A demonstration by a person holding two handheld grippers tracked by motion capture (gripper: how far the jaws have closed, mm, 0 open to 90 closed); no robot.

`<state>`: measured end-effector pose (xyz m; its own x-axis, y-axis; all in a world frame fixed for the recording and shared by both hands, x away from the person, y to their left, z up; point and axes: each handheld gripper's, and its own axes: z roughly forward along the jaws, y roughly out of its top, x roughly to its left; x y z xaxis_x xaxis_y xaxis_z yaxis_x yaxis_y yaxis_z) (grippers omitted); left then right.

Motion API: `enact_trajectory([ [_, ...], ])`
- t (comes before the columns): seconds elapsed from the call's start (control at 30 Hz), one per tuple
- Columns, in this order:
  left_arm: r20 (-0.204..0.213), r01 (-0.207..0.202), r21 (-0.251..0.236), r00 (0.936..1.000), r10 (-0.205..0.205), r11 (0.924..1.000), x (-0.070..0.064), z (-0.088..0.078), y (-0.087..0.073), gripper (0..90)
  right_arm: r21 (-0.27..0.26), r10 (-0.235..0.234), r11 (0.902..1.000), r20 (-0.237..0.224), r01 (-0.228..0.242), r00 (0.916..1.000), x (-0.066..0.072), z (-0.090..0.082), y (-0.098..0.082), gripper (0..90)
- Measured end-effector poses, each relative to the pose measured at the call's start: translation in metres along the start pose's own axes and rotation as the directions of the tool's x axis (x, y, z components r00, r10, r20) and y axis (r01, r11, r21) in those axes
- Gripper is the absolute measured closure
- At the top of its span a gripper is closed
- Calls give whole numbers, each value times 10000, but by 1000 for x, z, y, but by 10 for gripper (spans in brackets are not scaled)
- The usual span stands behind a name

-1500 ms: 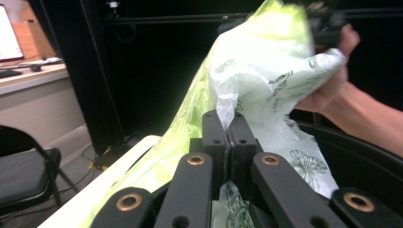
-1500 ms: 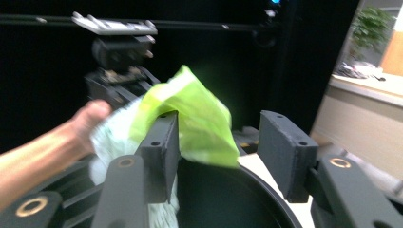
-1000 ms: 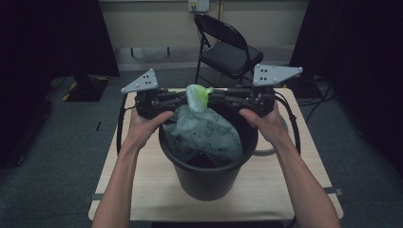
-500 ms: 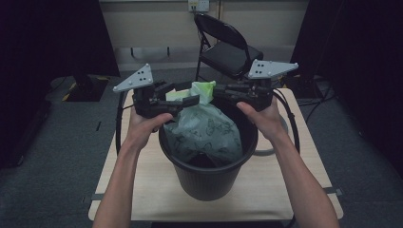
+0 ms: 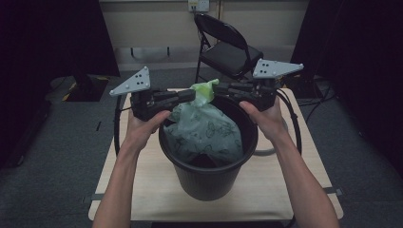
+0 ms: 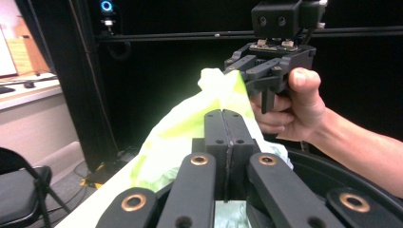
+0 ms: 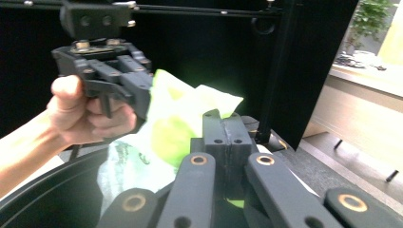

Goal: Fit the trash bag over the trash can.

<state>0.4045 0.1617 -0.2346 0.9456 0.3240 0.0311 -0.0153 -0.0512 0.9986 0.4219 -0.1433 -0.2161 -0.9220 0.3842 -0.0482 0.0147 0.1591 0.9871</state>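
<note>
At the left of the high view, the left gripper (image 5: 190,95) sits just left of centre, its jaws having just been closing and now clenched on the edge of the green bag (image 5: 204,128). In the left gripper view the two black jaws meet with pale green plastic behind them. The bag fills the centre of the frame, its bulk sunk in the black bucket (image 5: 209,171), its neck bunched up above the rim between both grippers. The bucket stands on the wooden table (image 5: 142,190). Right of centre, the right gripper (image 5: 216,89) pinches the bag's neck from the other side, jaws tight together.
</note>
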Motion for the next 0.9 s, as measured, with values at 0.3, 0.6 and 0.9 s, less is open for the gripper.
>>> enact_trajectory([
  [0.3, -305, 263, -106, 9992, -266, 9996, 3, -3, -1, 801, -81, 352, 9994, 323, -349, 9989, -9, -5, -7, 900],
  [0.6, -913, 163, 31, 9957, -160, 9999, -3, 10, 11, 310, -38, 179, 9998, 124, -178, 9998, 0, 10, 6, 900],
  [0.9, -325, -116, 629, 9994, 137, 9979, 0, 10, 4, 900, -212, 97, 9997, -103, -100, 9999, 2, 9, 5, 792],
])
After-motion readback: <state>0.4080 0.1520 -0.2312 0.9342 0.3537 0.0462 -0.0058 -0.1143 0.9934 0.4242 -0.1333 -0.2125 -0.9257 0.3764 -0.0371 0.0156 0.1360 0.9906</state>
